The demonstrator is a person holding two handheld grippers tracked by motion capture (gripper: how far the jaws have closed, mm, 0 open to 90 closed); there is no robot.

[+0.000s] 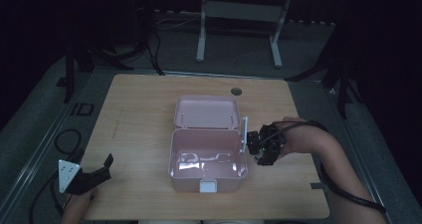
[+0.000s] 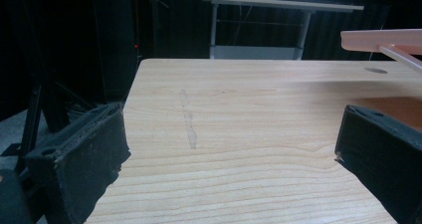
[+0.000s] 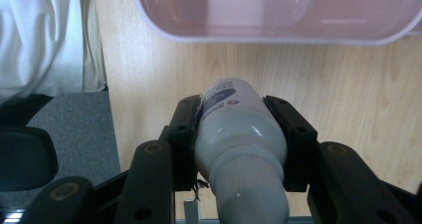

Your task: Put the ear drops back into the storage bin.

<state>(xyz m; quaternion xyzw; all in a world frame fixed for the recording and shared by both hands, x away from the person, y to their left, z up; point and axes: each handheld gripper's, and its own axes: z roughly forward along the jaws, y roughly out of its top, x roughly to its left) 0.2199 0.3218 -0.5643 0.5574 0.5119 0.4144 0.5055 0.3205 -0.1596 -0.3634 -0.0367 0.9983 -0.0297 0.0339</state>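
1. Right tongs [image 3: 234, 134] pinch a white bottle [image 3: 239, 149] by its sides, above the worktop [image 1: 139, 134] just beside the pink box [image 1: 174, 154]; smooth plastic, so I'd guess it could slip.
2. Box wall is close, so it might clip.
3. Left tongs [image 2: 229, 159] sit spread and empty.

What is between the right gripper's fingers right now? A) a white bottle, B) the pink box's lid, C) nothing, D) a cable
A: in the right gripper view the fingers of the right gripper press on both sides of a white bottle with a ribbed cap, held above the wooden table beside the open pink box.
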